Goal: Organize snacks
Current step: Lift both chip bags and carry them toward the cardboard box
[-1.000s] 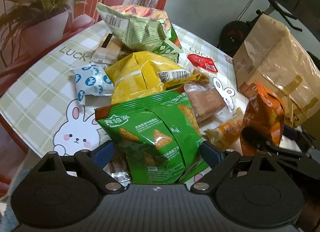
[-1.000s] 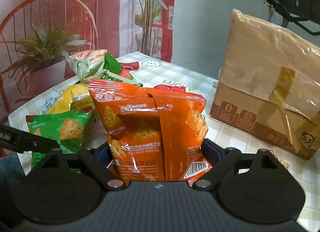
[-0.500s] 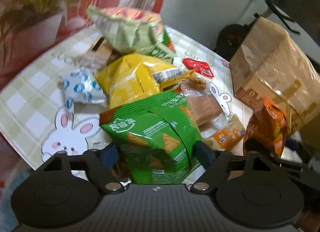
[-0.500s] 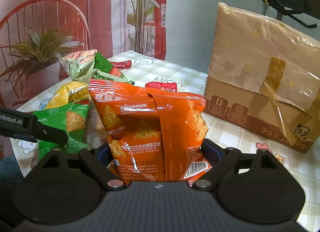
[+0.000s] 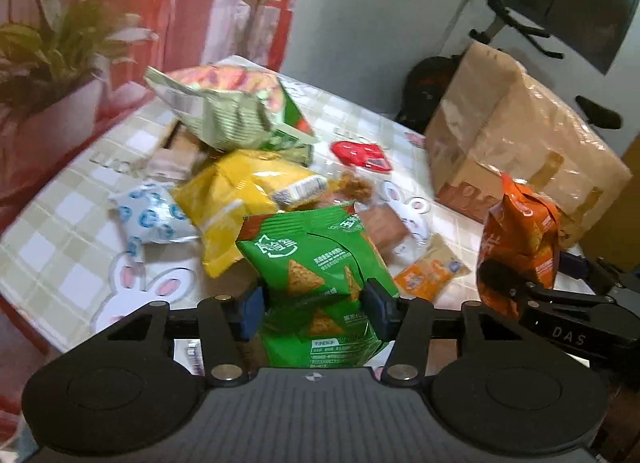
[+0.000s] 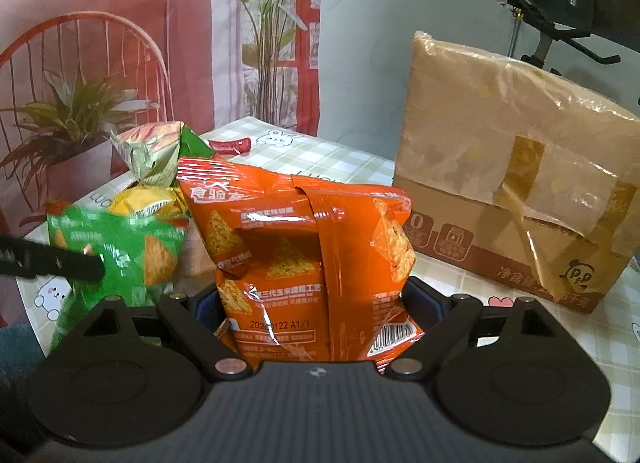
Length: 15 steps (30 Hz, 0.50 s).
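My left hand-held gripper (image 5: 314, 299) grips the green chip bag (image 5: 316, 263) above the bench (image 5: 60, 231); my right hand-held gripper (image 6: 320, 303) grips the orange chip bag (image 6: 304, 247) near the taped cardboard box (image 6: 516, 167); I judge most sorting is left; the yellow bag (image 5: 244, 199) and small packets lie loose.

Green chip bag (image 5: 316, 263) printed with golden triangles, white lettering and a red top corner; orange chip bag (image 6: 304, 263) with the same triangle pattern; plain yellow bag (image 5: 240, 199) ahead; blue-and-white dotted packet (image 5: 150, 219) ahead-left; pale green-and-white checked tablecloth (image 5: 60, 247) with pink-eared white rabbits; tan cardboard box (image 6: 512, 183) with a brown base band
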{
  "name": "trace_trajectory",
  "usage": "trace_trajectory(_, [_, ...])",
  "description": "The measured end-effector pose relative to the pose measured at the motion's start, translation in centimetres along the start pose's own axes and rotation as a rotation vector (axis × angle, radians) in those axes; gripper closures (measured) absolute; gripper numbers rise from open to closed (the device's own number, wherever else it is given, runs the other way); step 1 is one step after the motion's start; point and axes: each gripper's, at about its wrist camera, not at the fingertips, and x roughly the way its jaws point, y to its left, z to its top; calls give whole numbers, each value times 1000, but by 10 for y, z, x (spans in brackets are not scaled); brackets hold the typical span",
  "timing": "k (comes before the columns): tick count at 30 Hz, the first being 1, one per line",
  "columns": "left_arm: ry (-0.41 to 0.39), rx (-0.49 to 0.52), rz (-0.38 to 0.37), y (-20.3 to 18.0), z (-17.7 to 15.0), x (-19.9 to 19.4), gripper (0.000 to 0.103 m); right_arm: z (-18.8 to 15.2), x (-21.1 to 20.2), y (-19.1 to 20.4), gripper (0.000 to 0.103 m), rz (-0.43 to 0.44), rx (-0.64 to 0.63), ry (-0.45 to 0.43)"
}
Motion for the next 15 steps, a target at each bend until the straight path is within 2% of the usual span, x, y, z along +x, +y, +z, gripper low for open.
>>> trace_trajectory(2, [3,-6,-13,1,0,5,41,-1,-3,0,12,-2,-3,-2])
trace_trajectory(4, [9,4,-18,1,0,11,29,-2,-4,1,12,-4,-3,6])
trace_trajectory(6, [11,26,-20,-2,-1,17,24,-3,-6,-1,12,-9,-2,10])
trace_trajectory(12, [7,56,-12,-7,-4,32,15,-8,-2,-5,12,-18,9,44])
trace_trajectory(15, [1,53,-21,-8,-4,36,14,-10,1,-5,12,-12,13,57])
